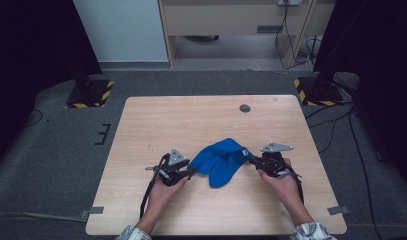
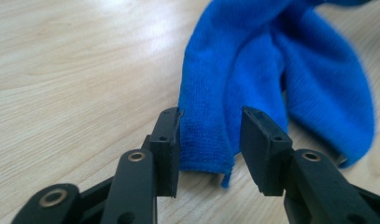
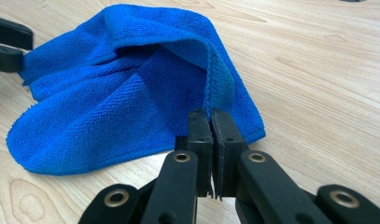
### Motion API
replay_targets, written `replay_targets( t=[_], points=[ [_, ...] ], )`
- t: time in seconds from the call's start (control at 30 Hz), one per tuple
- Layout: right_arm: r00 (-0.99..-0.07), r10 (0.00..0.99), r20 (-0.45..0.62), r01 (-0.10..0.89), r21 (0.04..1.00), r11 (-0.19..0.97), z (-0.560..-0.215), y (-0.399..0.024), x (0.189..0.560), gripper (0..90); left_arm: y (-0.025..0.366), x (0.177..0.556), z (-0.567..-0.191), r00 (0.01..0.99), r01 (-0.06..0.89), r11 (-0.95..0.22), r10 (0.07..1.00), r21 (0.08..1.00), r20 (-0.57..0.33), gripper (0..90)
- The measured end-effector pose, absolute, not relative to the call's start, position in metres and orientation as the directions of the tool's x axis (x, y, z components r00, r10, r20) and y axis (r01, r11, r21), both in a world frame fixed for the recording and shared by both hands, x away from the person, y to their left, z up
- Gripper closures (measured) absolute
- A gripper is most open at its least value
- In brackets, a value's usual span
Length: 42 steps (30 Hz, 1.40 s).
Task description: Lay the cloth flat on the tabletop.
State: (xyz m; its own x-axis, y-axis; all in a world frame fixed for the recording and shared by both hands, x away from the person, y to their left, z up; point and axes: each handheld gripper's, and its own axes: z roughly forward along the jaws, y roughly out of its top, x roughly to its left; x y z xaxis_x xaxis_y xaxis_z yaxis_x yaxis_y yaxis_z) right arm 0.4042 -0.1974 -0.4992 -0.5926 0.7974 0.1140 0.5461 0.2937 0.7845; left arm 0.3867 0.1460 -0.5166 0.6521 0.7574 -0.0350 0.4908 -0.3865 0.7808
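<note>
Right now the right gripper (image 3: 211, 122) has its jaws pressed together on a raised hem of the blue cloth (image 3: 127, 88), pinching the fabric so that the edge stands up in a ridge while the rest drapes down onto the wooden table (image 3: 318, 60). That lift seems meant to keep one corner fixed and off the surface, so the other tool can find a matching edge. The left gripper (image 2: 210, 135) has its jaws spread on either side of a hanging fold of the cloth (image 2: 253, 70); one pad (image 2: 171, 140) looks to be just touching the fabric, the other stands apart from it, so nothing is gripped there yet. From above, the left gripper (image 1: 177, 170) and the right gripper (image 1: 271, 162) sit at opposite ends of the cloth (image 1: 221, 160), which lies bunched near the middle of the table (image 1: 191, 115), a placing that suits spreading or folding it between two hands.

Harder to read: whether the right jaws hold one layer or several, since the hem disappears between the pads. The cloth's far side blurs in the left gripper view, and a small pale label by the right gripper in the high view is too small to make out. The forearms are cut off at the bottom edge
</note>
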Motion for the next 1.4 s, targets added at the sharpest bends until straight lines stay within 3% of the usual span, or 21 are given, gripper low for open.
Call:
replay_targets(
  t=[0.13, 0.3, 0.4, 0.63, 0.87, 1.0, 1.1, 1.4],
  points=[
    [-0.591, 0.798, 0.114, 0.544, 0.787, 0.291, -0.499, -0.198, 0.403, 87.9, 0.143, 0.391, -0.523, 0.653, 0.501, -0.412, 0.757, 0.761, -0.02, 63.5],
    [-0.592, 0.798, 0.114, 0.544, 0.787, 0.291, -0.499, -0.197, 0.402, 87.8, 0.145, 0.396, -0.522, 0.653, 0.492, -0.419, 0.758, 0.764, -0.005, 79.7],
    [-0.594, 0.796, 0.114, 0.543, 0.787, 0.292, -0.499, -0.197, 0.401, 87.8, 0.148, 0.398, -0.521, 0.65, 0.504, -0.398, 0.759, 0.767, -0.034, 85.0],
    [-0.586, 0.803, 0.114, 0.541, 0.792, 0.282, -0.497, -0.201, 0.402, 87.6, 0.158, 0.391, -0.505, 0.646, 0.505, -0.353, 0.76, 0.788, -0.074, 84.7],
    [-0.572, 0.812, 0.116, 0.552, 0.787, 0.277, -0.499, -0.205, 0.405, 87.6, 0.171, 0.402, -0.519, 0.597, 0.562, -0.329, 0.797, 0.759, -0.096, 83.6],
    [-0.571, 0.812, 0.12, 0.56, 0.78, 0.279, -0.502, -0.204, 0.405, 87.5, 0.173, 0.406, -0.523, 0.571, 0.559, -0.308, 0.817, 0.769, -0.088, 69.9],
    [-0.569, 0.813, 0.12, 0.563, 0.778, 0.279, -0.502, -0.205, 0.406, 87.4, 0.171, 0.403, -0.519, 0.584, 0.525, -0.308, 0.809, 0.794, -0.072, 67.9],
    [-0.571, 0.813, 0.115, 0.559, 0.779, 0.283, -0.502, -0.204, 0.406, 87.4, 0.163, 0.389, -0.506, 0.63, 0.469, -0.359, 0.777, 0.807, -0.02, 79.5]
  ],
)
